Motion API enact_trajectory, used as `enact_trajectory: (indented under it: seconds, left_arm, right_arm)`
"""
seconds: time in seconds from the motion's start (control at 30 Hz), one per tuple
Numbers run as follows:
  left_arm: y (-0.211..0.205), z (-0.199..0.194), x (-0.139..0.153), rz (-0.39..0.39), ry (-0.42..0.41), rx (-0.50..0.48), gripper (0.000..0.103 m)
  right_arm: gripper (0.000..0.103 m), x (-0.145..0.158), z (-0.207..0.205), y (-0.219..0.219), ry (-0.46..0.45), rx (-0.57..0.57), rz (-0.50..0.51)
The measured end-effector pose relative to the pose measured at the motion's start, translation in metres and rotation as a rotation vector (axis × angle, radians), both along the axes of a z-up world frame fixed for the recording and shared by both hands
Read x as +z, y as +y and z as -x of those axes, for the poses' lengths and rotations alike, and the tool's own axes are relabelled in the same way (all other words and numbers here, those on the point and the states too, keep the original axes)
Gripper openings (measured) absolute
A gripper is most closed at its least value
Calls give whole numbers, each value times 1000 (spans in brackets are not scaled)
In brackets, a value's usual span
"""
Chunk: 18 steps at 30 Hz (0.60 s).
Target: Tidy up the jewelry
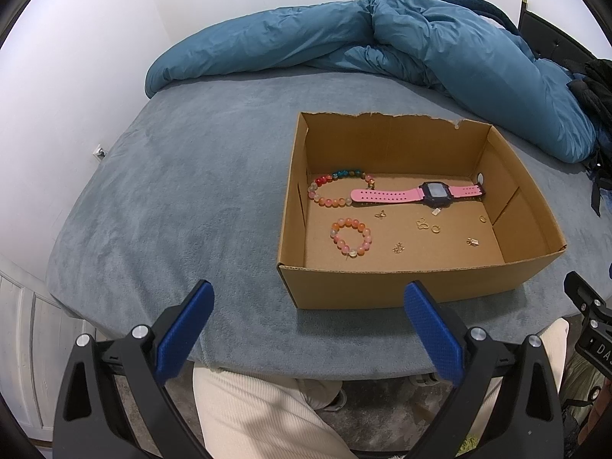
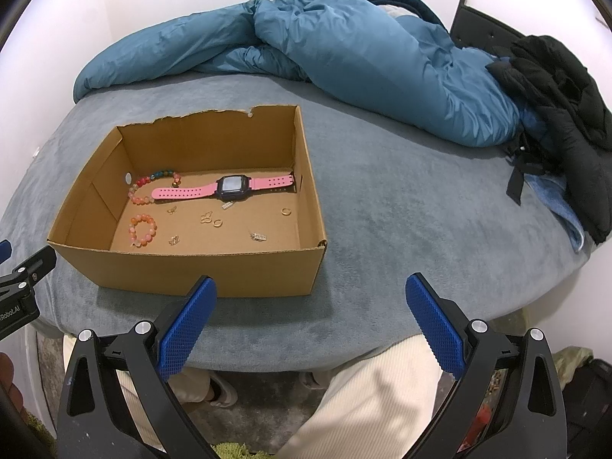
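An open cardboard box sits on a grey-blue bed. Inside lie a pink watch, a long multicoloured bead bracelet, a small orange-pink bead bracelet, and several small gold rings and charms. My left gripper is open, held in front of the box's near-left corner with nothing between its blue fingers. My right gripper is open too, just before the box's near-right corner, holding nothing.
A crumpled blue duvet lies along the far side of the bed, with black clothing at the right. The bed's near edge is close below the grippers, with a person's cream trouser legs under it.
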<state>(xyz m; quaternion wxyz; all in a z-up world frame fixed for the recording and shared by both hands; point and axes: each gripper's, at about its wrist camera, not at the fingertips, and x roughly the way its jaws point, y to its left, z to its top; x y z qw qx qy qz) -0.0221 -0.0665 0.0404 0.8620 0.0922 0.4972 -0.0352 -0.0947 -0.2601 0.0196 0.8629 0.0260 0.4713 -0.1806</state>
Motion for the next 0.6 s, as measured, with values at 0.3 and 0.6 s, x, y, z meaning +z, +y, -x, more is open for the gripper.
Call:
enact_trajectory:
  seconds: [0.3,0.6]
  left_arm:
    - [0,0,0,0,1,0,97]
    - [-2,0,1,3,2,-2,97]
  right_arm:
    - [95,1,0,0,-2,0,0]
    - [95,2,1,-2,-2,2,-1]
